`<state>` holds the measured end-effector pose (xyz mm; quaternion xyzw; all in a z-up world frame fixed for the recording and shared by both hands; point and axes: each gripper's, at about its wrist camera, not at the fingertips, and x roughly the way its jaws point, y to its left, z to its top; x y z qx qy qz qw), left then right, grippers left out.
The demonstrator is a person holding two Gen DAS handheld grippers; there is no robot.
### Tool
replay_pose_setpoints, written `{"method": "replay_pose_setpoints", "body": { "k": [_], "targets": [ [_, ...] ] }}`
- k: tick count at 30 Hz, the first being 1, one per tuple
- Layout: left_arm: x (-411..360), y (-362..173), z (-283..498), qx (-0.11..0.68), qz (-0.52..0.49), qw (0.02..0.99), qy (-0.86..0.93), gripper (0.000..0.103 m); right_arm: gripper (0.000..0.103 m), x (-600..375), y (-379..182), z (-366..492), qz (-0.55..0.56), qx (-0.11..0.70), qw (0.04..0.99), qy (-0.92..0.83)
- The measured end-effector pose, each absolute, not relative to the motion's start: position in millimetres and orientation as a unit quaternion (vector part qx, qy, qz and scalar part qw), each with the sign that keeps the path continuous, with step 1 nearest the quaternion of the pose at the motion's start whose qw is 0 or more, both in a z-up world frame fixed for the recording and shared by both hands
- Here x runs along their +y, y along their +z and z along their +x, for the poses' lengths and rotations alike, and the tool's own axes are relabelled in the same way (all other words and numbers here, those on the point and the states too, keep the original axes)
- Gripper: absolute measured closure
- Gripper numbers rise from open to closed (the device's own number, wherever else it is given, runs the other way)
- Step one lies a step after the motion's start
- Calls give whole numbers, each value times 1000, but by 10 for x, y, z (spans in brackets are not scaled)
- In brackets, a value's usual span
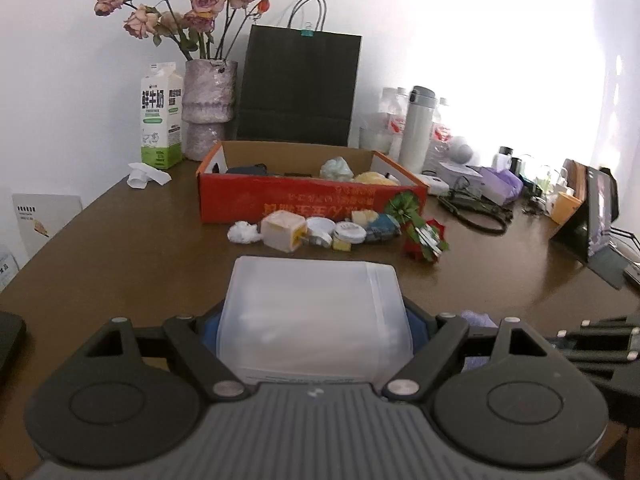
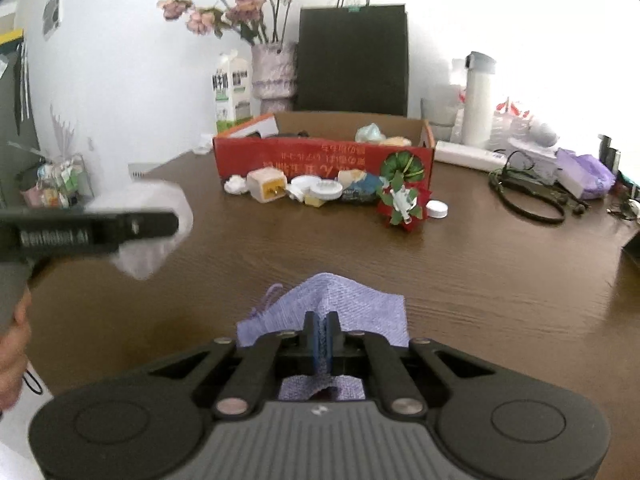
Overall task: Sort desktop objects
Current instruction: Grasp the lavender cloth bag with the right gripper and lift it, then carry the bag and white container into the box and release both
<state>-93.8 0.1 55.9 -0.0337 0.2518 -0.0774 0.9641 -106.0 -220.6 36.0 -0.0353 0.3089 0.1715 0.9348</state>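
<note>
You face a brown wood-grain table (image 2: 460, 280) set against a plain white wall (image 1: 60, 80). Strong light enters from your right and washes out that side of the wall. At the back of the table stand a black paper bag (image 1: 298, 88), a vase of dried roses (image 1: 208, 108) and a milk carton (image 1: 160, 116). A tablet (image 1: 596, 216) leans upright at the table's right edge.

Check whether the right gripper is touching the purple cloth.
Touching. The right wrist view shows the right gripper shut on a raised fold of the purple cloth, pinched between its pads.
</note>
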Motion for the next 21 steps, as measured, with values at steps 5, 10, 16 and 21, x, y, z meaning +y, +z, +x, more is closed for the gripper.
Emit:
{"method": "replay_pose_setpoints", "body": {
  "k": [5, 10, 16, 21],
  "targets": [
    [15, 604, -1088, 248, -41, 964, -87, 20, 101, -2268, 585, -1275, -23, 278, 946, 164],
    [53, 716, -1094, 230, -43, 969, -84, 20, 101, -2351, 848, -1314, -9, 237, 959, 153],
    [77, 818, -804, 214, -38, 973, -82, 20, 101, -2328, 1039, -1034, -6, 216, 964, 153],
    [159, 1075, -209, 201, -24, 976, -84, 20, 101, -2231, 1245, -483, -9, 196, 967, 160]
  ]
}}
